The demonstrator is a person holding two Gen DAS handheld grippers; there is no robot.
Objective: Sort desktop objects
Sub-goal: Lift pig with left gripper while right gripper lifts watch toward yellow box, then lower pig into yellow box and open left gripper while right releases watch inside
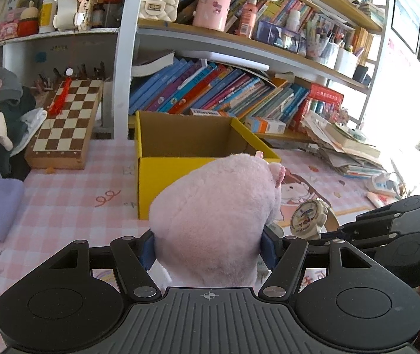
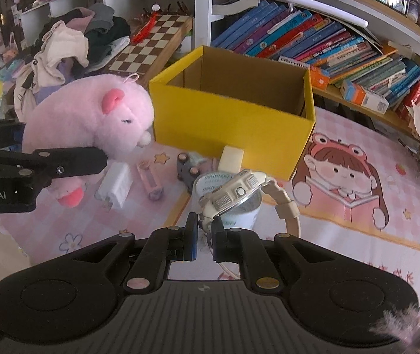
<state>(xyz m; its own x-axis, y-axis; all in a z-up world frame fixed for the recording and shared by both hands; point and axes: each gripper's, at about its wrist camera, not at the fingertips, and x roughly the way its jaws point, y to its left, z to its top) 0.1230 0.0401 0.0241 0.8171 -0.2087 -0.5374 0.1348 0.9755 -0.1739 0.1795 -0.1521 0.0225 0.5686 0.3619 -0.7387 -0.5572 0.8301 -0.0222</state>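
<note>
My left gripper (image 1: pixel 210 247) is shut on a pink plush pig (image 1: pixel 215 221) and holds it above the desk, in front of the open yellow cardboard box (image 1: pixel 156 177). The pig also shows at the left of the right wrist view (image 2: pixel 91 118), beside the box (image 2: pixel 233 121). My right gripper (image 2: pixel 205 236) is shut on the strap of a cream digital watch (image 2: pixel 233 194), held above a small white cup (image 2: pixel 239 215). The watch also shows in the left wrist view (image 1: pixel 310 215). The box looks empty inside.
On the pink mat (image 2: pixel 357 236) lie a white charger (image 2: pixel 115 188), a pink stick (image 2: pixel 150 183), a small toy car (image 2: pixel 189 171) and a pale sponge block (image 2: pixel 232 159). A chessboard (image 1: pixel 65 121) and a clothes pile (image 2: pixel 71 41) sit left. Book shelves (image 1: pixel 224 91) stand behind.
</note>
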